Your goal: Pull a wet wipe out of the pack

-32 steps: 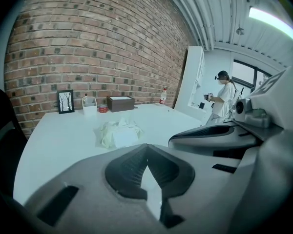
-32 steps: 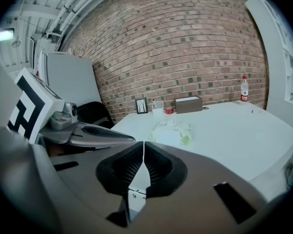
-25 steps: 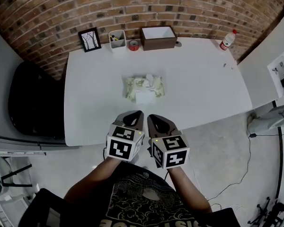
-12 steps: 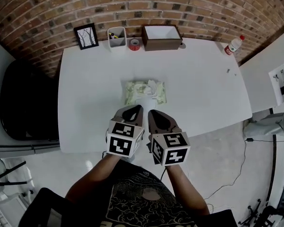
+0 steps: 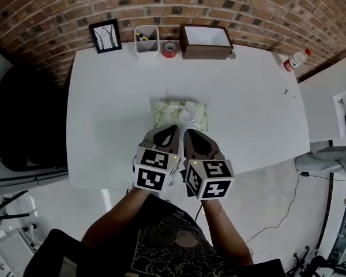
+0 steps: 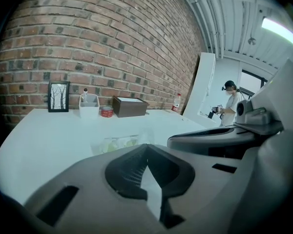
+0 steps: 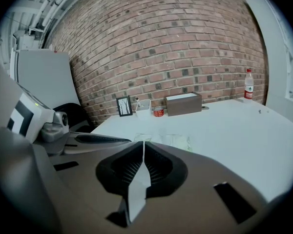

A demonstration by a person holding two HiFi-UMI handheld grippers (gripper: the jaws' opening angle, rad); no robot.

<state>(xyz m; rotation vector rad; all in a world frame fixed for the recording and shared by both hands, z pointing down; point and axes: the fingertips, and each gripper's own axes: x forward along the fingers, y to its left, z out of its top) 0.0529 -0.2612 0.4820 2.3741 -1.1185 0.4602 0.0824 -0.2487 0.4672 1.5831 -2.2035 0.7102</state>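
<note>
The wet wipe pack (image 5: 181,112) is pale green with a white flap on top and lies flat in the middle of the white table (image 5: 104,108). Both grippers hover side by side just short of its near edge. My left gripper (image 5: 173,128) is shut with nothing in it, and so is my right gripper (image 5: 187,132). The left gripper view has the pack (image 6: 118,143) low beyond the closed jaws of the left gripper (image 6: 146,147). From the right gripper (image 7: 143,144), the pack (image 7: 177,140) sits just past the tips.
Along the back edge by the brick wall stand a framed picture (image 5: 105,36), a white pen holder (image 5: 146,39), a red tape roll (image 5: 169,49) and a brown box (image 5: 206,41). A water bottle (image 5: 296,60) is at the far right corner. A black chair (image 5: 23,120) is left of the table.
Both grippers have moved forward over the table's near edge, up to the pack, staying shut. The pack has not moved on the table.
</note>
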